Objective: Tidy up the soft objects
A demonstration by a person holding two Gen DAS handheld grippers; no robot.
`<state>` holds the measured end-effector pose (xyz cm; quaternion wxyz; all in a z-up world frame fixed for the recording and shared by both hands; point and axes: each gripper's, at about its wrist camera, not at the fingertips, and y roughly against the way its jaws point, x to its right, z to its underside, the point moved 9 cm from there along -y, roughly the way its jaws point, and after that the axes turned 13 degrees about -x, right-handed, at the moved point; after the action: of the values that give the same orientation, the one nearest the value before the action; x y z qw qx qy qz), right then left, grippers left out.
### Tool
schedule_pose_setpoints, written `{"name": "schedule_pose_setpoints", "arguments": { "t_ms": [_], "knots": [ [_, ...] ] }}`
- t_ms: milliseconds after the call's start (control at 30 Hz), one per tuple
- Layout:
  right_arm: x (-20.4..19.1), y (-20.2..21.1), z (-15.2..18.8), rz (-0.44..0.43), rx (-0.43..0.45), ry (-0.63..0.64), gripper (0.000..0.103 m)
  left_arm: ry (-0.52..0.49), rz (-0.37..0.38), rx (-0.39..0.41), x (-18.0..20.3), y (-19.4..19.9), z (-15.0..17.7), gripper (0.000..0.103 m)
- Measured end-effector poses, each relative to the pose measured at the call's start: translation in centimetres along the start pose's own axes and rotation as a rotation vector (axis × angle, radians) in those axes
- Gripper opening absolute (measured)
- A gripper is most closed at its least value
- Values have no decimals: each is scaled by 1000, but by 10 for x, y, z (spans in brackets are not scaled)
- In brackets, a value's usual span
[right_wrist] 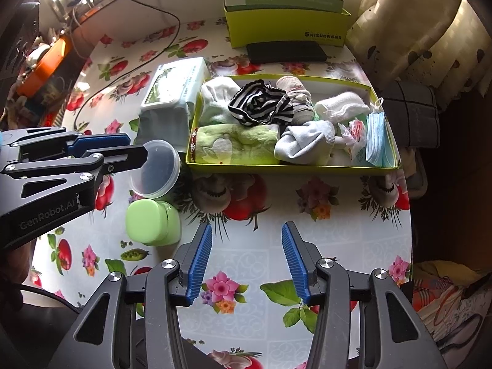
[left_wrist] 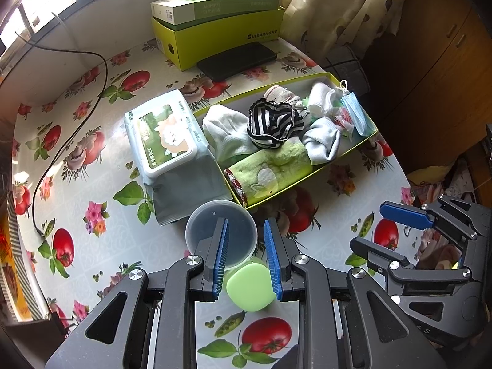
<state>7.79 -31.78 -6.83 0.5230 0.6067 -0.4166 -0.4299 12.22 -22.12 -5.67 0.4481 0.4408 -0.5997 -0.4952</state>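
Hanging over the tabletop's near edge, the left gripper point(left_wrist: 246, 256) stands spread above a green case point(left_wrist: 249, 286), empty. Only the right wrist view shows the right gripper point(right_wrist: 247, 259) spread, pinching nothing; the sock-filled box point(right_wrist: 292, 166) sits mid-table.

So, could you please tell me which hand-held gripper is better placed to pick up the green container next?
Left. The left hand-held gripper hangs open directly over the green container, while the right hand-held gripper is open above bare tablecloth, off to the side.
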Motion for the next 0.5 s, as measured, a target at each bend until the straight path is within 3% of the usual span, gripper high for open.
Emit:
{"name": "schedule_pose_setpoints", "arguments": {
  "t_ms": [500],
  "knots": [
    [-1,0,0,0,-2,3,47,0,1,-2,0,0,1,25]
  ]
}}
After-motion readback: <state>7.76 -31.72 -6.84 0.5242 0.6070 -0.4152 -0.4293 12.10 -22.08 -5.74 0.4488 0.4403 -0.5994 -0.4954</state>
